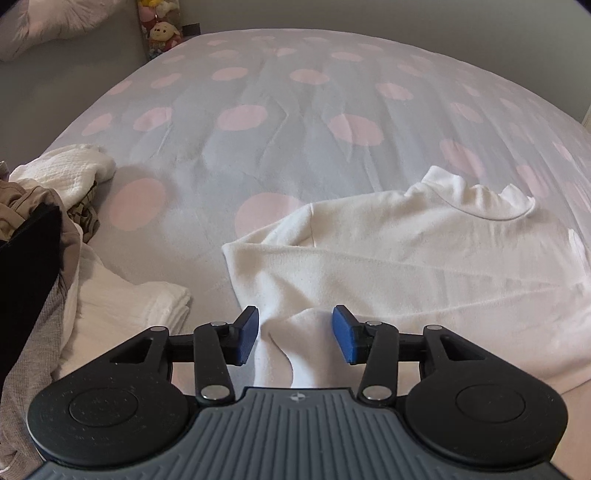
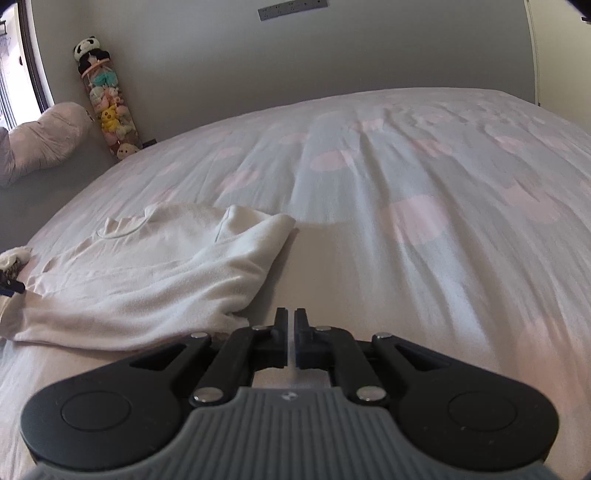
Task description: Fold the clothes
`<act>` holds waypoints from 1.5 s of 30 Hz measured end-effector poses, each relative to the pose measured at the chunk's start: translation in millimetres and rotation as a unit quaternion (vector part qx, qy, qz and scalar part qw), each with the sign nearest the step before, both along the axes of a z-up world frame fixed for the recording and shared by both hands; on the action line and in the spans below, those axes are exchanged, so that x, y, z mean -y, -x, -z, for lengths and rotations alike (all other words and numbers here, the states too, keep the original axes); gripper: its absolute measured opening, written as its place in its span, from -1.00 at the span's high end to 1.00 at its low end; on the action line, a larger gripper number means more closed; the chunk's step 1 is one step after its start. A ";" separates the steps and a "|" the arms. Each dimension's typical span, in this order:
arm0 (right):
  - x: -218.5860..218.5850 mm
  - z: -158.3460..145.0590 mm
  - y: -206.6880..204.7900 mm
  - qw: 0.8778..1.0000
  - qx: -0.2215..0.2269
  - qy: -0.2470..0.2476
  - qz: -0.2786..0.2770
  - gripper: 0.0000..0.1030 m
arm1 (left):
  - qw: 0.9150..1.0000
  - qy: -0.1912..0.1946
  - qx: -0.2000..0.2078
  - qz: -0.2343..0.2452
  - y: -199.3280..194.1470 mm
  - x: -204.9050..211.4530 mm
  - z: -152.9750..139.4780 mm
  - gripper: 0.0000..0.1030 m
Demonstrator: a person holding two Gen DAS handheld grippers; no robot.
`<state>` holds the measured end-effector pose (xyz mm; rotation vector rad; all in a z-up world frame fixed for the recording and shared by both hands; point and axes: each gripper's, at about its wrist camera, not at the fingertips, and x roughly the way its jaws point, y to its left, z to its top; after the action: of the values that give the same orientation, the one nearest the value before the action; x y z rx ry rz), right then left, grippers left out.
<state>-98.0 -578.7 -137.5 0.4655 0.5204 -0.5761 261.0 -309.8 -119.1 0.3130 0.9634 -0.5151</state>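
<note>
White top (image 1: 424,251) near bed's front edge, bedspread (image 2: 406,221) open beyond

A bed sheet (image 1: 258,147), pale with large pink dots and creased along its length, covers the mattress. A grey wall (image 2: 332,55) stands behind the bed; a strip of sockets (image 2: 293,9) is mounted high on it. In the corner stands a clear tube of plush toys (image 2: 110,110), upright, with a panda toy (image 2: 86,46) on top. A pale pink pillow (image 2: 44,140) lies beside the tube, near the window frame (image 2: 33,55).
</note>
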 end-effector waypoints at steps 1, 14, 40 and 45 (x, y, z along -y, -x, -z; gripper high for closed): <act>3.1 -0.4 0.0 1.000 0.006 -0.010 0.005 0.88 | 1.000 -0.005 0.009 0.002 3.2 2.0 0.8 0.18; 70.8 -3.5 -59.2 0.989 0.044 -0.137 0.024 0.22 | 1.000 0.015 0.000 0.025 8.8 1.3 8.0 0.78; 63.3 -14.4 -39.5 0.998 0.014 -0.063 0.026 0.53 | 0.995 0.088 0.037 0.008 -19.7 -34.8 -10.0 0.14; 33.9 -15.2 -13.2 0.996 0.027 -0.071 0.035 0.45 | 0.997 0.079 0.025 0.009 -5.8 -48.0 -6.9 0.17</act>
<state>-84.9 -612.6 -122.3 0.6347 0.4960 -0.5936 266.8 -261.8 -112.2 0.1918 0.8664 -0.5944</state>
